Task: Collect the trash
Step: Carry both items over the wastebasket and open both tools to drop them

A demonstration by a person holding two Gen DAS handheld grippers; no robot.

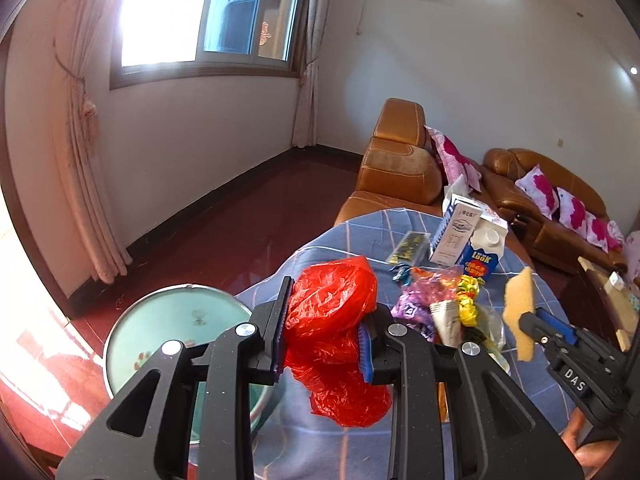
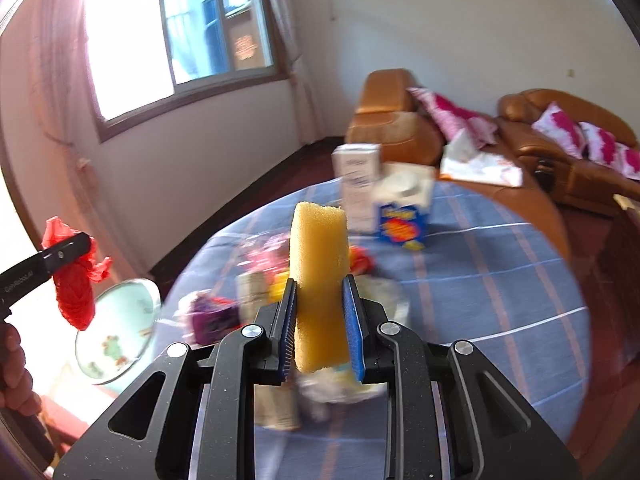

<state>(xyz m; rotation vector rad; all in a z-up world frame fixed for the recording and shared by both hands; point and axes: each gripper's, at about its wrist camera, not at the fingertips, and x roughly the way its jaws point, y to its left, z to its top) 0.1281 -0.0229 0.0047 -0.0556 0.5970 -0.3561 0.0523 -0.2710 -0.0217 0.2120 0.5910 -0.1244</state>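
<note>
Right now the crumpled red plastic bag [image 1: 334, 336] is hanging pinched between the blue-padded fingers of the left gripper [image 1: 324, 338], lifted clear of the blue checked tablecloth [image 1: 532, 280] — most likely so it can serve as the sack for the rubbish, or be carried as rubbish itself; which of the two cannot be told. Its loose folds are drooping below the jaws, above the table edge and the round pale-green glass-topped side table [image 1: 160, 320] beside it.

Beside it, the right gripper [image 2: 320, 328] is squeezing an upright yellow foam sponge block [image 2: 318, 280], held raised over the cloth, probably being carried toward the bag. The right view is blurring, so that hand is likely in motion.

Just beyond both, the remaining litter is lying heaped on the cloth: a pile of crinkled purple, yellow and orange foil wrappers [image 1: 436, 296], and behind it two cartons standing side by side and touching — a tall white milk carton [image 1: 454, 234] with small print too fine to read, and a blue-and-white gable-top carton [image 1: 484, 252] reading "LOOK". A flat dark patterned packet [image 1: 408, 246] is lying left of them.

On the right gripper's body "DAS" is readable; the left one carries small lettering that is not clear enough to read.

Farther out, a tan leather sofa [image 1: 400, 164] with pink floral cushions is standing against the wall.
</note>
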